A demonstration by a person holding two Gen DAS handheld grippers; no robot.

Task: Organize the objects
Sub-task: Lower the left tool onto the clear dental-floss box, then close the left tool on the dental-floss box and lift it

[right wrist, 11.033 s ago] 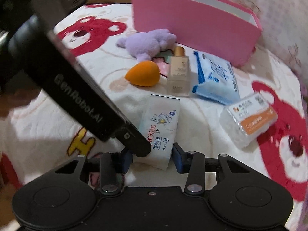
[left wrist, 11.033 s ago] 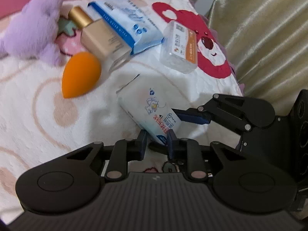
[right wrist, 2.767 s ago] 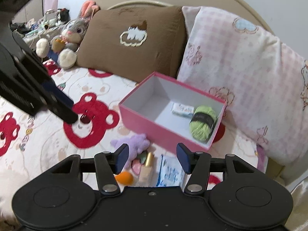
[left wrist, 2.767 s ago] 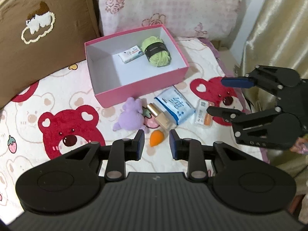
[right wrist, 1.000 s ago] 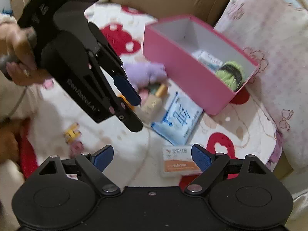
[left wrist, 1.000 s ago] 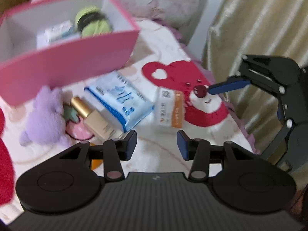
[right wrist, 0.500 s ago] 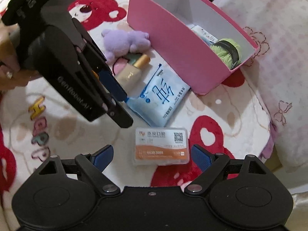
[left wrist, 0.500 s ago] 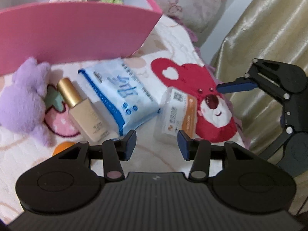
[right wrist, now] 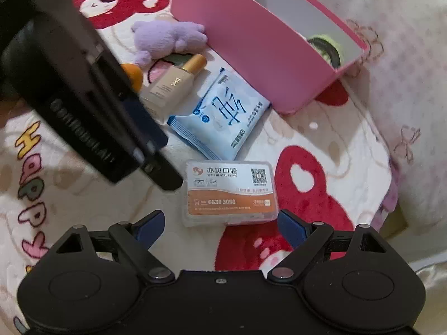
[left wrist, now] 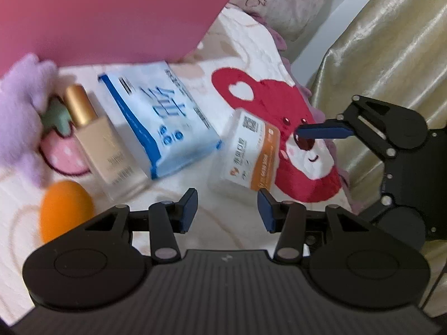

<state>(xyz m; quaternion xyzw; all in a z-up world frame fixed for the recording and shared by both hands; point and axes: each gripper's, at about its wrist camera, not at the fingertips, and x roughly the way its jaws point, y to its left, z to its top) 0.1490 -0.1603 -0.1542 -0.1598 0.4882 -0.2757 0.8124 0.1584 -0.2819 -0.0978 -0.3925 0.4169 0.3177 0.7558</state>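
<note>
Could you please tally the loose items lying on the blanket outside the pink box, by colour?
Purple: 1, plush toy
Orange: 1, sponge
Beige: 1, bottle
Blue: 1, wipes pack
Clear with orange label: 1, case
Total: 5

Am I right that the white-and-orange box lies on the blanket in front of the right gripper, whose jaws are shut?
Not quite: the right gripper has its jaws open, as the right wrist view shows. The box does lie on the blanket before it.
</note>
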